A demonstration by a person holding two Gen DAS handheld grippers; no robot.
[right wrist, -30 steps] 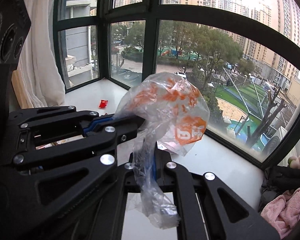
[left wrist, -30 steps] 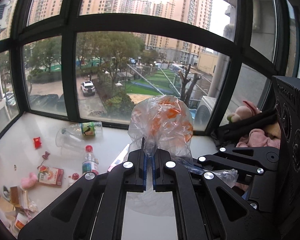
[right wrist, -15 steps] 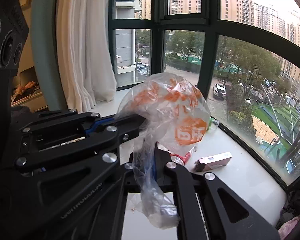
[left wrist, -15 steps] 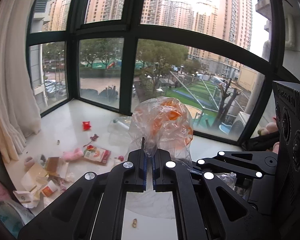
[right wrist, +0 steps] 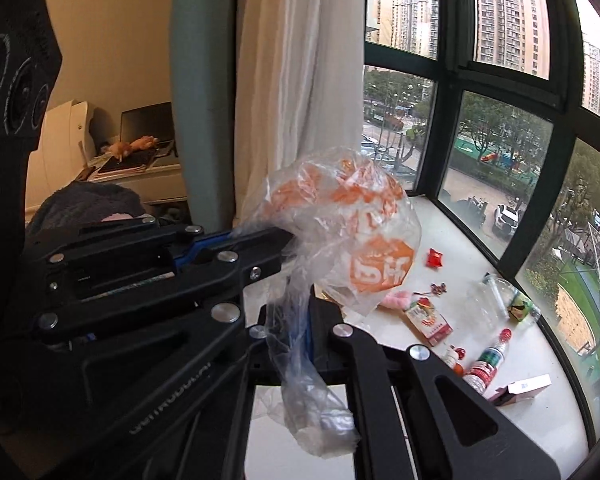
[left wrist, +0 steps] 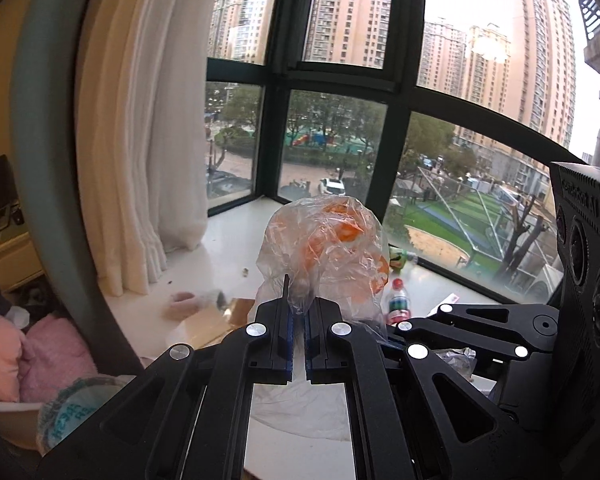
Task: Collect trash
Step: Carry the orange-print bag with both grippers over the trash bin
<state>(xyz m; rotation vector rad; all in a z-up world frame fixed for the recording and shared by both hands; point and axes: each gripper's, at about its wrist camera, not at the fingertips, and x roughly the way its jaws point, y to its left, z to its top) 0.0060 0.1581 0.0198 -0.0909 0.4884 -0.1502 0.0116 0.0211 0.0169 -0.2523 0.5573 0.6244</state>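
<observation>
A clear plastic bag [left wrist: 328,248] with orange print hangs crumpled between both grippers over the white window sill [left wrist: 228,240]. My left gripper [left wrist: 298,308] is shut on one edge of it. In the right wrist view the bag [right wrist: 348,220] bulges above my right gripper [right wrist: 300,316], which is shut on another edge, a tail of plastic hanging below. The left gripper [right wrist: 280,240] reaches in from the left there. Trash lies on the sill: a red wrapper [right wrist: 436,258], a clear bottle [right wrist: 496,296], a red-capped water bottle [right wrist: 488,360], a snack packet [right wrist: 428,320] and a small box [right wrist: 524,388].
A white curtain [left wrist: 148,140] hangs at the sill's left end beside a grey-green pillar [left wrist: 40,160]. Dark window frames [left wrist: 396,128] line the sill's far edge. Pink plush cloth [left wrist: 40,356] lies low left. A desk with a laptop [right wrist: 148,128] stands behind.
Both grippers have swung left along the sill with the bag still pinched. The curtain and the room's corner have come into view, and the trash has shifted to the right.
</observation>
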